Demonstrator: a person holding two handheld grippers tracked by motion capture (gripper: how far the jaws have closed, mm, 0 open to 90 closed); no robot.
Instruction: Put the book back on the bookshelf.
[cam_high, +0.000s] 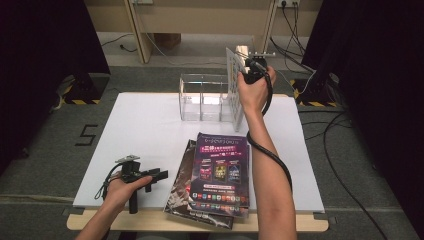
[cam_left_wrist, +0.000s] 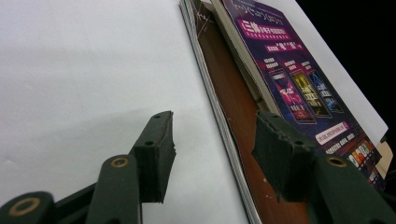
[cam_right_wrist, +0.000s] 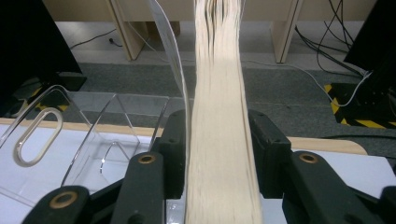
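- My right tool (cam_high: 248, 61) has a thick white book (cam_high: 235, 87) standing on end at the right end of the clear rack (cam_high: 200, 97), at the far edge of the white tabletop (cam_high: 140, 130).
- In the right gripper view the book (cam_right_wrist: 219, 116) rises between the two black jaws. Each pad lies close against a side of it, and one loose cover is bowed away towards the rack (cam_right_wrist: 116, 121).
- I cannot tell whether the pads of the right tool (cam_right_wrist: 217, 140) are pressing the book or only flanking it, nor whether the book's foot sits inside the rack's end compartment or just beside it.
- My left tool (cam_high: 157, 175) rests low on the tabletop, well short of the rack on the near side, with its jaws apart and nothing between them.
- Seen from the left tool (cam_left_wrist: 212, 140), the open jaws point along the edge of a stack of magazines (cam_left_wrist: 289, 84).
- The stack (cam_high: 220, 175) lies flat on the near side of the rack, well apart from it, with a purple cover on top.
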